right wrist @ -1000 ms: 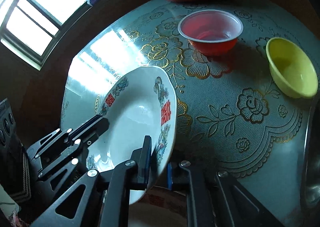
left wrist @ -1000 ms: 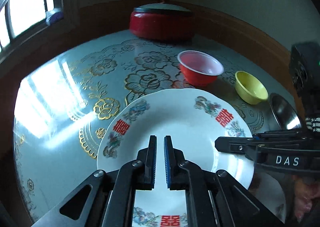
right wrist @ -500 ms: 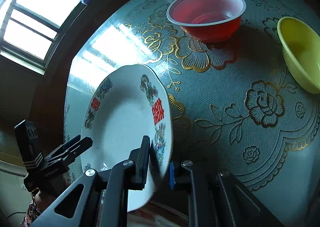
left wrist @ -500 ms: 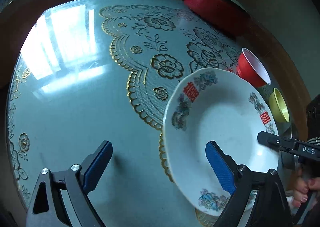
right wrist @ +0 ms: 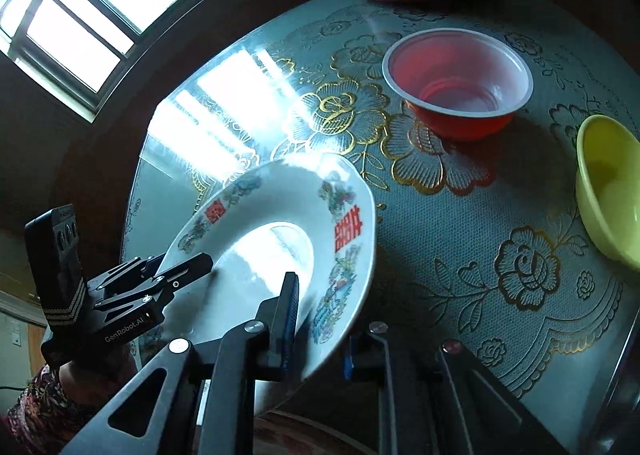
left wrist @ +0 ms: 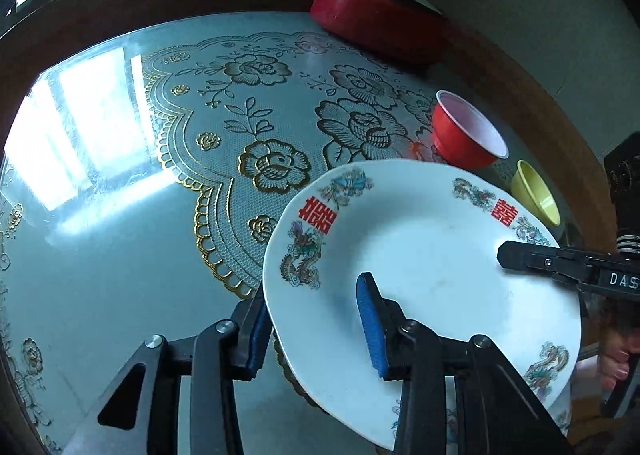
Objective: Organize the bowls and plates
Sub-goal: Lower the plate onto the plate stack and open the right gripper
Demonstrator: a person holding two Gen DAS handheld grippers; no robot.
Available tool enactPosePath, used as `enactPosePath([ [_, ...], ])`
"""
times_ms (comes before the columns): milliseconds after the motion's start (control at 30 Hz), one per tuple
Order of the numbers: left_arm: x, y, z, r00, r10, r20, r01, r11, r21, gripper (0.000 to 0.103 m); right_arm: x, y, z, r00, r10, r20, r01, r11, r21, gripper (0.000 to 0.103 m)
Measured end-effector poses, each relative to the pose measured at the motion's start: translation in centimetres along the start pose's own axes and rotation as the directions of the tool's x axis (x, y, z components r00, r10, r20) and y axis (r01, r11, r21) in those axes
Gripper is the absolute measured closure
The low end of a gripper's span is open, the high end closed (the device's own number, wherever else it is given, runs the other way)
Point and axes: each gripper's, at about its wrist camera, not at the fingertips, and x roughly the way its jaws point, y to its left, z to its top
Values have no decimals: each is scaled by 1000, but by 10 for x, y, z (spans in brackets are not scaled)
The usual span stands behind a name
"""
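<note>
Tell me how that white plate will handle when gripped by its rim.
The plate looks like glazed ceramic: probably stiff, fairly heavy, breakable if dropped. Its glossy surface may slip between the pads. The right gripper clamps one edge only, so it could sag; the left gripper is closing on the opposite rim.

The white plate [left wrist: 424, 267] bears red double-happiness characters; one tool [left wrist: 520, 257] reads "DAS", the other [right wrist: 176, 275] "GenRobot.AI".

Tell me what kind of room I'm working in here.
Probably a home dining area: a round table under a gold-flowered cover, a decorated white plate, red bowl and yellow bowl on it, a lidded red pot, and a window.
</note>
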Motion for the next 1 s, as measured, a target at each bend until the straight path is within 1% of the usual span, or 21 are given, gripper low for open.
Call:
enactPosePath([
  [133, -6, -7, 1, 999, -33, 22, 33, 999, 7, 64, -5, 0, -2, 1000, -11, 8, 10, 1000, 5, 86],
  [267, -14, -13, -2, 997, -62, 52, 62, 998, 8, 64, -17, 2, -10, 999, -15, 40, 14, 1000, 3, 86],
  [467, -49, -31, -12, 988, -96, 119, 91, 995, 45, 64, -52, 9, -31, 992, 4, 124, -2, 1000, -18, 86],
  [600, -73, -46, -24, 982, -118, 147, 108, 991, 78, 64, -79, 13, -53, 985, 12, 172, -9, 1000, -20, 86],
  [800, -98, -65, -57, 979, -152, 136, 135, 983, 126, 64, -112, 23, -102, 979, -1, 204, 3, 1000, -11, 86],
  [1000, -101, -72, -95, 984, -157, 81, 144, 980, 140, 64, -119, 22, -156, 982, -5, 187, -2, 999, 34, 86],
])
